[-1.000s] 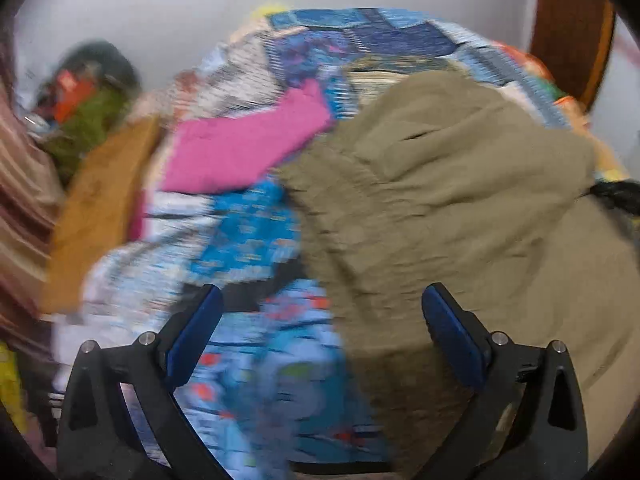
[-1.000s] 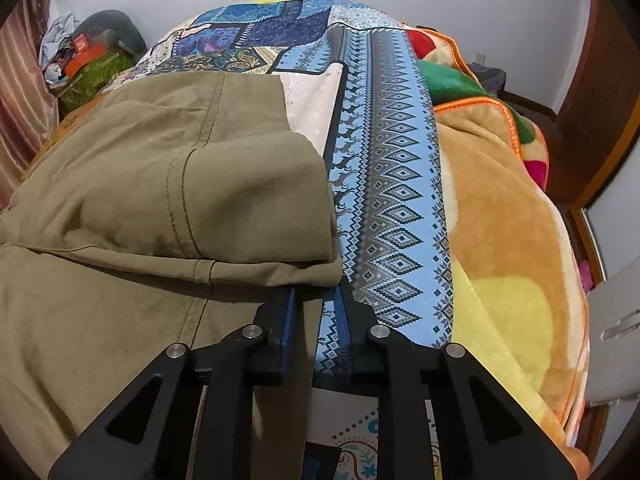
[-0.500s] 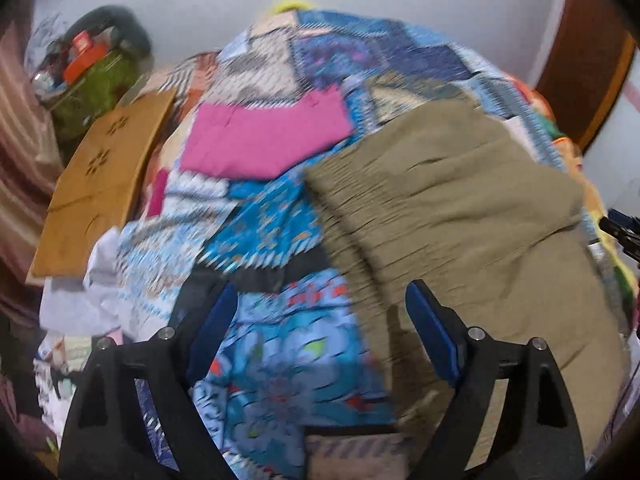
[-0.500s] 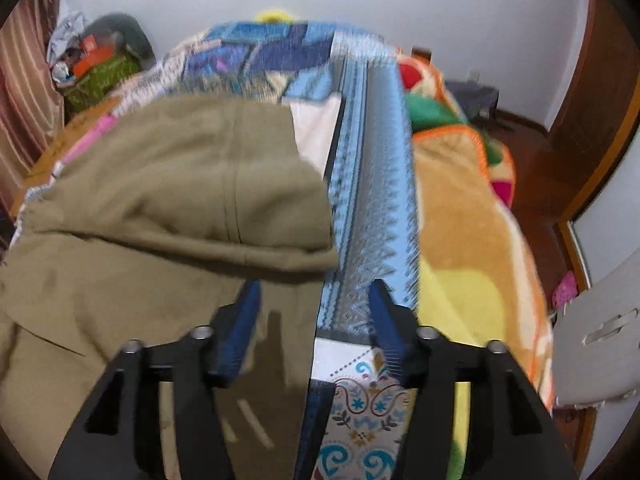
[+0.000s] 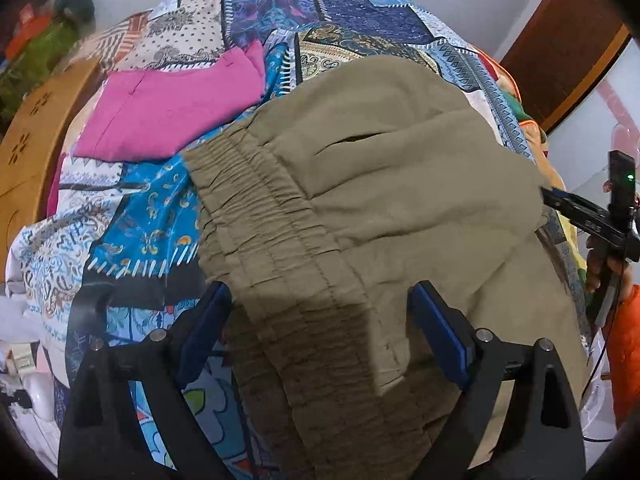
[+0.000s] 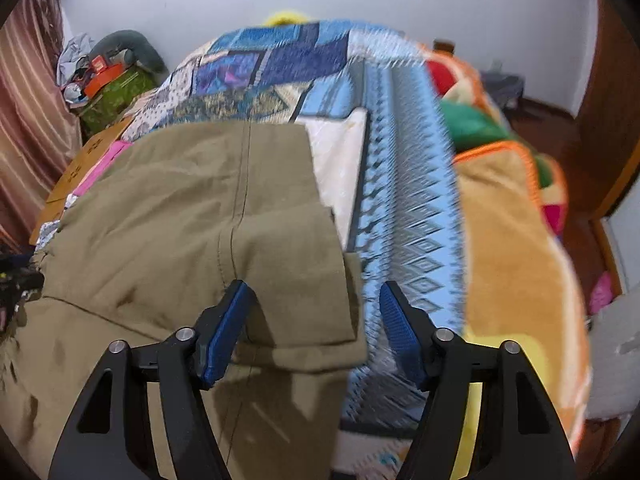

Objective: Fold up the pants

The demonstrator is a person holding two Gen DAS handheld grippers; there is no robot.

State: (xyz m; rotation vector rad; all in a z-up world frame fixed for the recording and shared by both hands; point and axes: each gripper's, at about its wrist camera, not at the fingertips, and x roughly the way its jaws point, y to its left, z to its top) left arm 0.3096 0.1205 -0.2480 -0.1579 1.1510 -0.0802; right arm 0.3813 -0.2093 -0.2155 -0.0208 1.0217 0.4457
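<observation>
The olive-khaki pants [image 5: 380, 208] lie folded on the patchwork bedspread [image 5: 320, 12], elastic waistband [image 5: 256, 216] toward the left. My left gripper [image 5: 320, 320] is open and empty, its jaws standing above the waistband end. My right gripper [image 6: 312, 328] is open and empty, hovering over the right edge of the folded leg layer [image 6: 224, 216]. The right gripper also shows in the left wrist view [image 5: 592, 216] beyond the pants' right edge.
A folded pink garment [image 5: 168, 116] lies on the bed left of the pants. A wooden board [image 5: 28, 152] leans at the bed's left side. An orange and yellow blanket [image 6: 512, 248] covers the bed's right part. Cluttered bags [image 6: 108, 80] sit by the far wall.
My right gripper has opened, let go of the pants' edge and pulled back. My left gripper stayed open and shifted right over the waistband.
</observation>
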